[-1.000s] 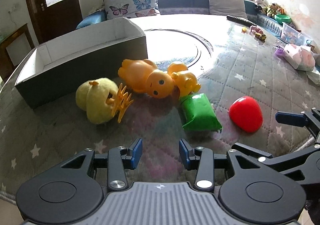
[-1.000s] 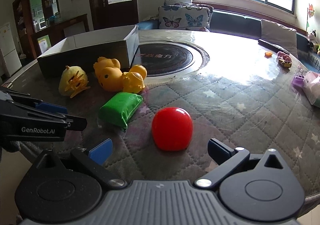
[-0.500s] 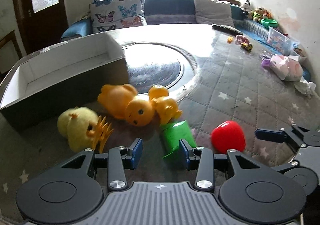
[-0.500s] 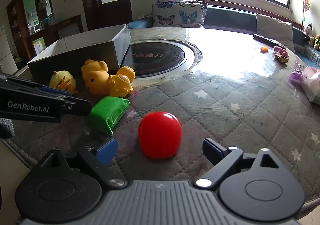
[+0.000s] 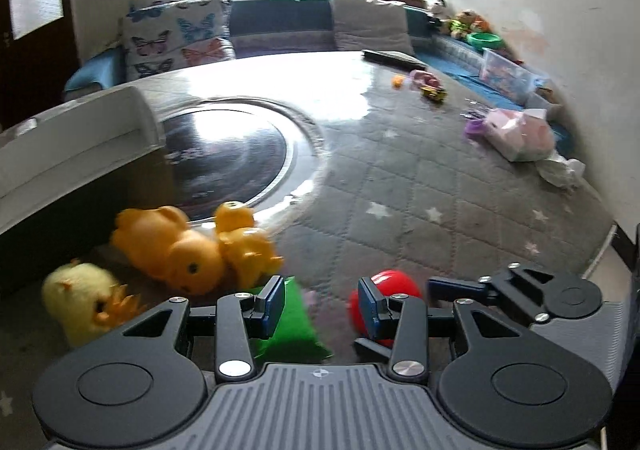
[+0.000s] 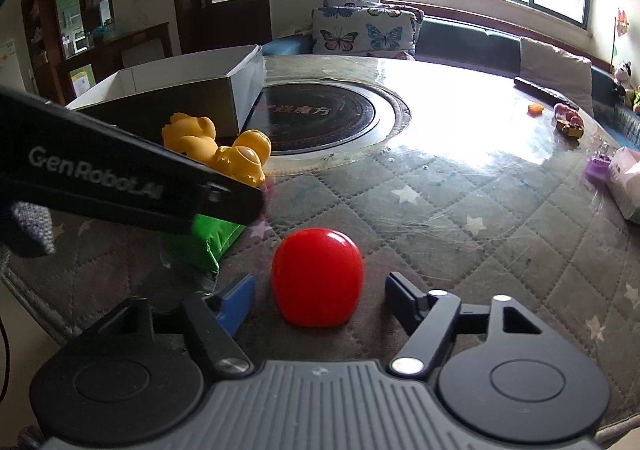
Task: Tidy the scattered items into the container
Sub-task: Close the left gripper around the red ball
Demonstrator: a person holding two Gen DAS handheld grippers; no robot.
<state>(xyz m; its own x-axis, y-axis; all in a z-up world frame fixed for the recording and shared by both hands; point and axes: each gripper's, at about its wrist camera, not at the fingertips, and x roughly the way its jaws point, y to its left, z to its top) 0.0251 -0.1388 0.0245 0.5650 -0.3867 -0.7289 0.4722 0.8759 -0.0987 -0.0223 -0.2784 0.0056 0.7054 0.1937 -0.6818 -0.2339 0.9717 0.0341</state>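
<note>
A red rounded toy lies on the quilted table between the open fingers of my right gripper, untouched. A green packet lies under my open, empty left gripper, partly behind its left finger; it also shows in the right wrist view. Two orange ducks and a yellow plush chick lie left of it. The grey open box stands behind them. The left gripper's body crosses the right wrist view.
A round dark inset plate sits mid-table. Small toys, a remote and a pink bag lie at the far right. The table's front edge is close below both grippers. A sofa with butterfly cushions stands behind.
My left gripper has moved forward and right over the green packet, its fingers spread wider. My right gripper has closed in on the red toy, which now sits between its fingers.
</note>
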